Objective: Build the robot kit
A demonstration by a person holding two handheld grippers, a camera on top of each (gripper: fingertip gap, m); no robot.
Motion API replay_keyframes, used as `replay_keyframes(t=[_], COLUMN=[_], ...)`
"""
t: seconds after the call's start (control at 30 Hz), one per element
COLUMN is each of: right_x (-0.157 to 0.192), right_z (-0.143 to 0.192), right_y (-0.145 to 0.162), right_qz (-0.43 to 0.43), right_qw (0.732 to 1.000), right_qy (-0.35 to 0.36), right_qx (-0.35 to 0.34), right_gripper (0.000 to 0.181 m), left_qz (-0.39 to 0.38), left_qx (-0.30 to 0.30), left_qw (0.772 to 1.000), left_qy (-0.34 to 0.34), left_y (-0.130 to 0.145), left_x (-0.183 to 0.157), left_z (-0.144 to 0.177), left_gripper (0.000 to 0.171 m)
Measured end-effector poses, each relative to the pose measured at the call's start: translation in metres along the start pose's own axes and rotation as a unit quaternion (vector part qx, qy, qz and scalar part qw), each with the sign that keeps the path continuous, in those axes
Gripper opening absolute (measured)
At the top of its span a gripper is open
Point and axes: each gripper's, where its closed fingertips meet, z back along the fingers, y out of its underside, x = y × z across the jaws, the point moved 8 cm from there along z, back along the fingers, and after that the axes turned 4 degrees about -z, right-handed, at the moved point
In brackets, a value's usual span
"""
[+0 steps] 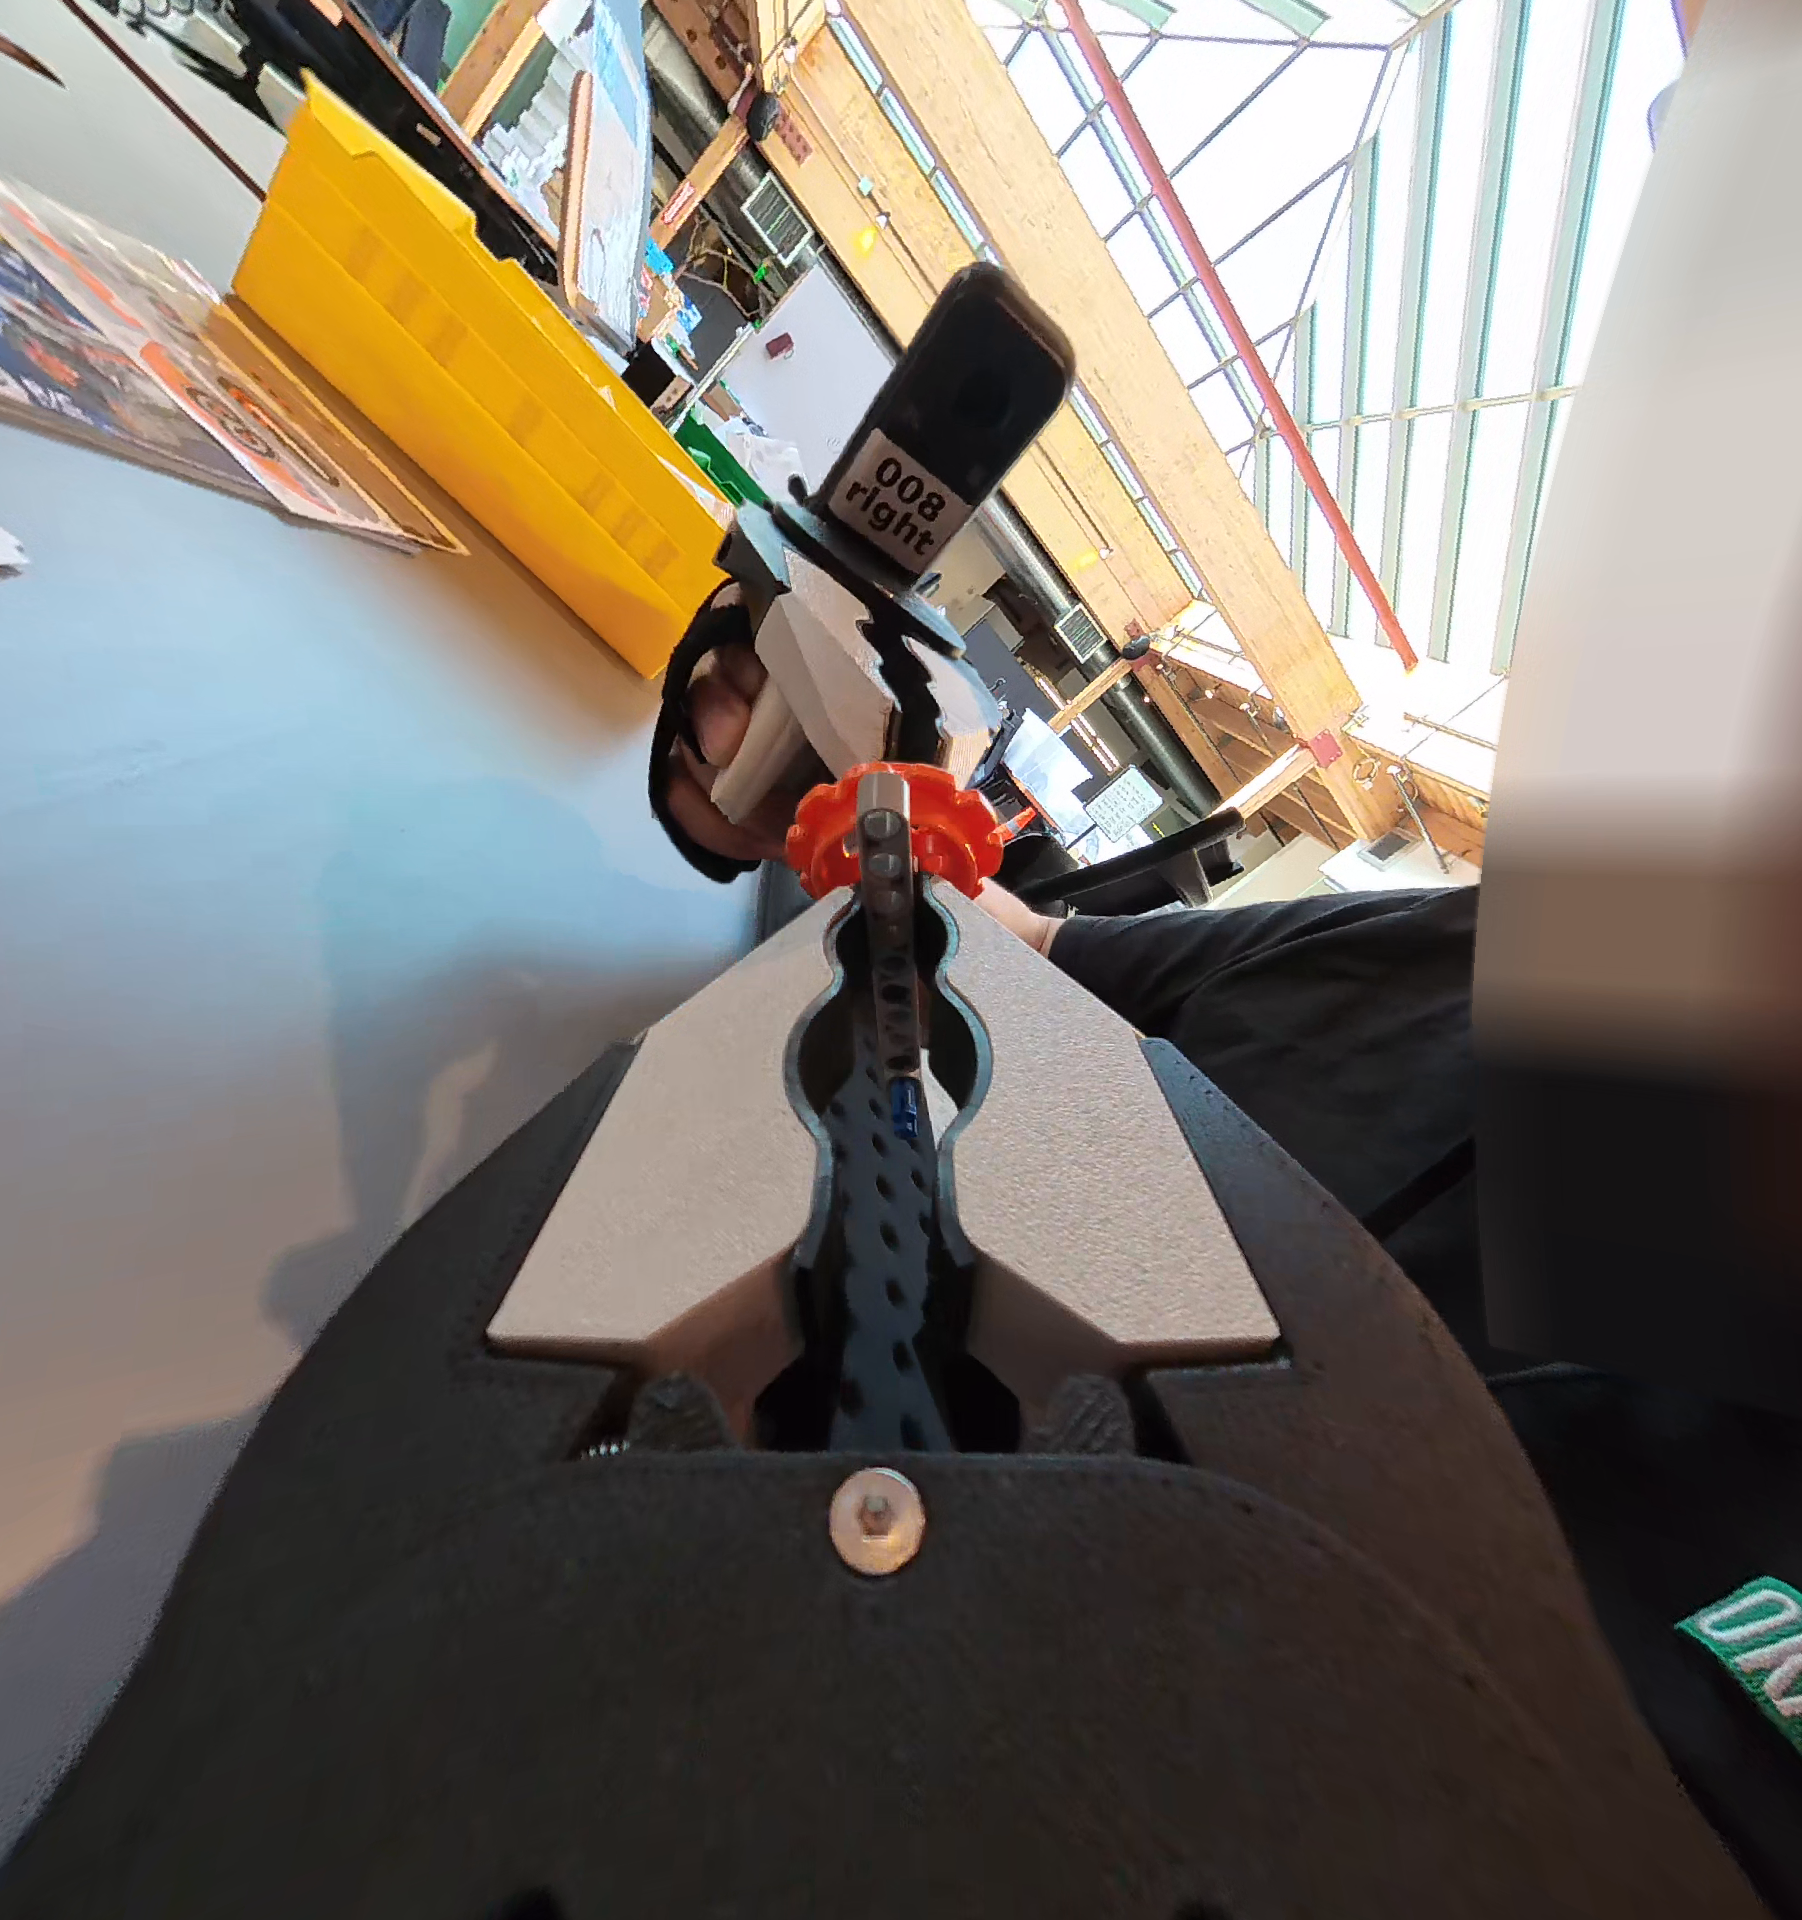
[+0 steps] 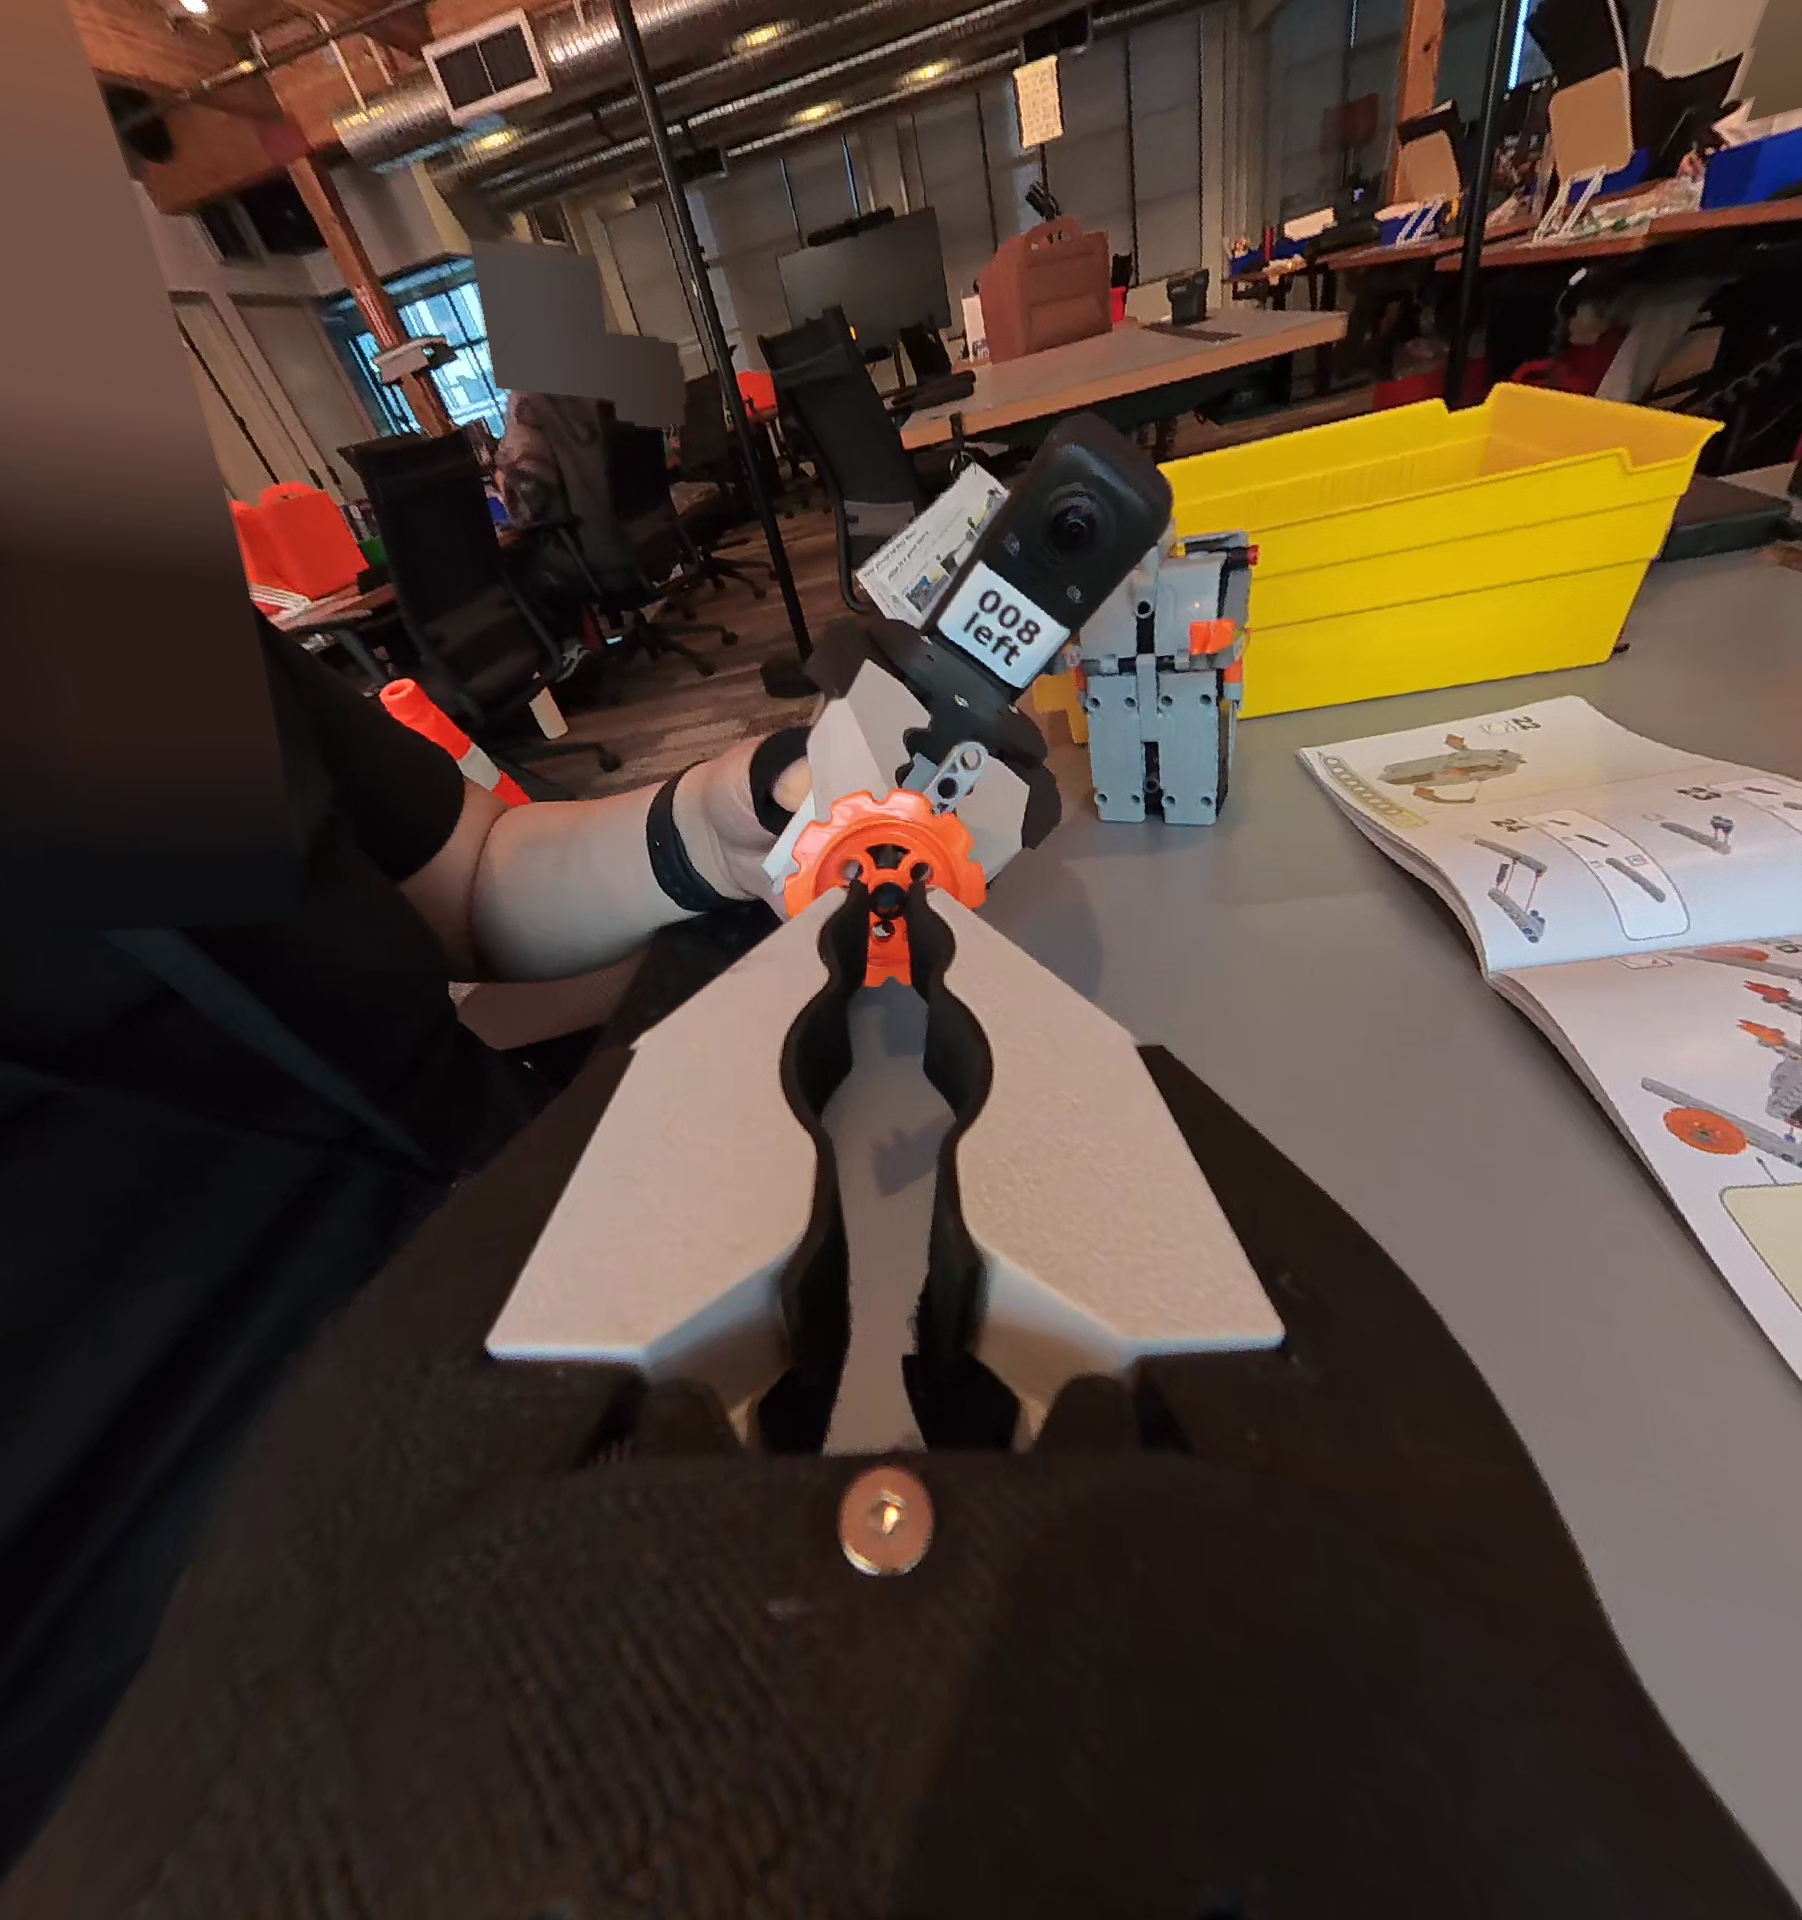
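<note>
Centre of both wrist views: an orange toothed wheel (image 2: 881, 862), held off the table (image 2: 1344, 1039) between my two grippers.

My right gripper (image 2: 884, 914) has its jaws pressed onto a small orange hub piece (image 2: 884, 951) at the wheel's middle, pinching it at the very tips.

My left gripper (image 1: 881, 914) has its jaws closed on a long black perforated beam (image 1: 881, 1195), which runs down the slot between the fingers; the beam's grey end (image 1: 884, 831) meets the wheel edge-on.

Pose: the two tools face each other tip to tip. In the right wrist view the left tool sits tilted, upper centre, its camera leaning right; the gloved hand (image 2: 741, 821) on it comes in from the left with the forearm about level.

Surroundings, right wrist view: a grey brick-built model (image 2: 1167, 717) stands upright on the table behind the wheel, a yellow bin (image 2: 1437, 561) beyond it at upper right, an open instruction booklet (image 2: 1624, 894) flat at right.
</note>
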Motion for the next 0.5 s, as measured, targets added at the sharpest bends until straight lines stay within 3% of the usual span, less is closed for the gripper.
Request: replay_keyframes(t=[0.5], right_x=[0.0], right_z=[0.003], right_y=[0.013], right_qz=[-0.012], right_qw=[0.999], right_qy=[0.049], right_qx=[0.005], right_gripper=[0.006], left_qz=[0.035], left_qx=[0.017], left_qw=[0.999], left_qy=[-0.003], left_y=[0.005], left_x=[0.013], left_z=[-0.002], left_gripper=[0.005])
